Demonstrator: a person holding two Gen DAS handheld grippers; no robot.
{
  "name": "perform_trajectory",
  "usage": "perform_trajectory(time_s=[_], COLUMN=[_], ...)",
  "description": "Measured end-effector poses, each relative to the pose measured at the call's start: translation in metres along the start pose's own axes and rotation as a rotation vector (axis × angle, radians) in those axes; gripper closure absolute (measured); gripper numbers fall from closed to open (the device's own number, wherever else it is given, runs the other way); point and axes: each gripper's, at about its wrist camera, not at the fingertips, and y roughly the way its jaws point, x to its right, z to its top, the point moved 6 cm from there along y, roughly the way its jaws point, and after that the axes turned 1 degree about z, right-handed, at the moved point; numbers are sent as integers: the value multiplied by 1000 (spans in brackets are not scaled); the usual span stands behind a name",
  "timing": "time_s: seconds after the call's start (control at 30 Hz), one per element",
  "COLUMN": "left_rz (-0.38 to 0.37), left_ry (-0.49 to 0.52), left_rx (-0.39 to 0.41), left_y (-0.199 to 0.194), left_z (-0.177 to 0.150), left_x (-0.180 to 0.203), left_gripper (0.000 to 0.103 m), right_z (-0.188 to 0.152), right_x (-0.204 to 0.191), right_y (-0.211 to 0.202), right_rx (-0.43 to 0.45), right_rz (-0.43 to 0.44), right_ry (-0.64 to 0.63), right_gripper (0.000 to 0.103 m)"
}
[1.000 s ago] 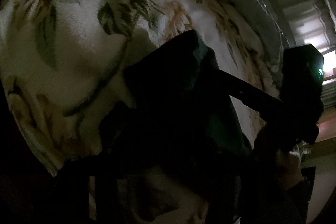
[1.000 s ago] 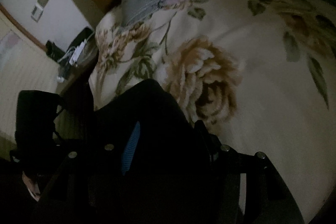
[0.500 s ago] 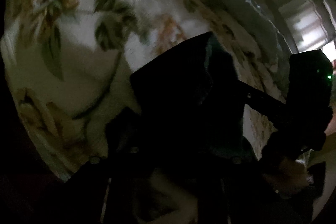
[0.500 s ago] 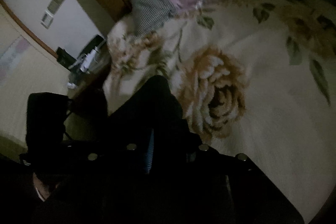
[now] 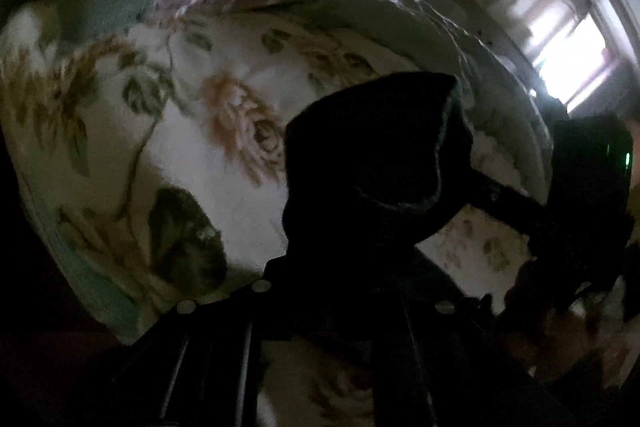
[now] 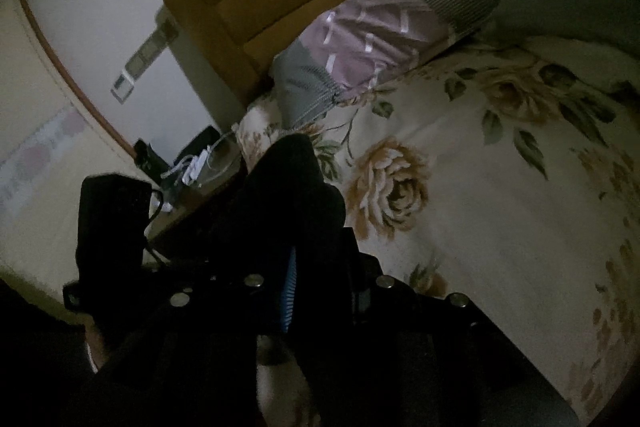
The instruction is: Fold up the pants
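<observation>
The dark pants (image 5: 372, 163) bunch up just ahead of the left gripper (image 5: 352, 291), whose jaws are closing on the cloth. The right gripper (image 6: 304, 267) clamps another fold. A second ago both stood half open lower down; now the fabric lifts off the floral bedspread (image 5: 192, 155), so the fold can begin.
</observation>
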Motion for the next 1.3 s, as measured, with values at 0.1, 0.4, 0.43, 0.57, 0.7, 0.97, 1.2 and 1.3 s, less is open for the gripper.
perform_trajectory(time_s=[0.1,0.4,0.43,0.57,0.7,0.97,1.2,1.3], left_rz=[-9,-76,-88,-135,-173,-197,-179,-166], left_ry=[34,112,125,197,267,402,498,533], left_rx=[1,-2,-5,-25,-57,-109,-166,-177], left_y=[-1,-14,-15,-18,-17,-6,19,27], left_z=[-3,-9,-12,-28,-49,-93,-126,-136], left_x=[12,49,57,96,132,192,214,220], left_gripper=[93,93,93,94,93,94,93,93], right_z=[-2,-21,-24,-43,-65,-107,-140,-154], right_x=[-2,1,2,13,27,53,76,85], right_y=[-7,-53,-61,-95,-129,-176,-191,-194], right_rx=[24,87,97,147,197,267,294,301], right_rz=[2,-12,-15,-27,-46,-87,-115,-121], right_ry=[18,34,38,66,102,181,251,281], right_gripper=[82,82,82,82,82,82,82,82])
